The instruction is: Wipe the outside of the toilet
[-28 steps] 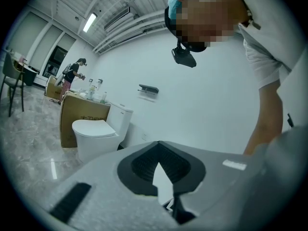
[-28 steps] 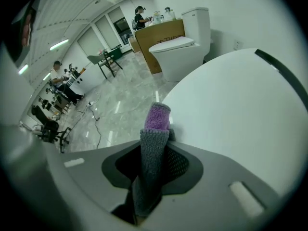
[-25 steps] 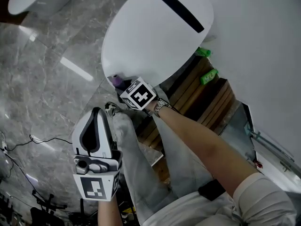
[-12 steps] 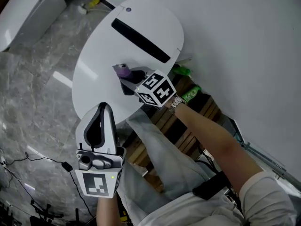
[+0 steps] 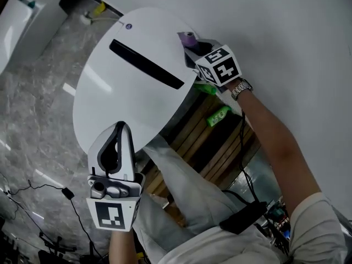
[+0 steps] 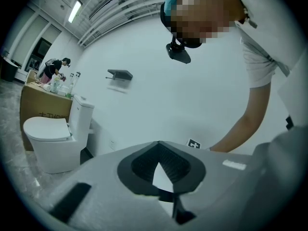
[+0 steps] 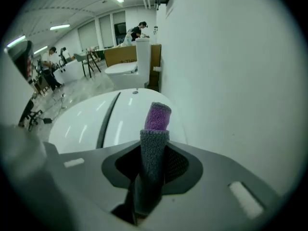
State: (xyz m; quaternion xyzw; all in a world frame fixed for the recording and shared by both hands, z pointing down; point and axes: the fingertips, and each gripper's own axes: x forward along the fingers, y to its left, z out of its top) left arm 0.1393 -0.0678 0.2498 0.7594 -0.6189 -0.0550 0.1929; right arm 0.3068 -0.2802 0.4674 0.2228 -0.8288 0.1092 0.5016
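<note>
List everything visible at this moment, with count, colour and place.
toilet: one, white with a dark slot on top, centre of the head view
second toilet: one, white, against the wall in the background
cloth: one, purple and grey, over the near toilet's rear edge by the wall
green objects: two, on the slats beside the toilet; too small to identify
wooden slats: brown, under the toilet's right side
cable: one, black, on the floor
floor: grey marble
wall: white
cardboard box: one, brown, behind the second toilet
wristwatch: one, right wrist
left claw: jaws together, empty, held in front of the toilet
right claw: shut on the cloth
</note>
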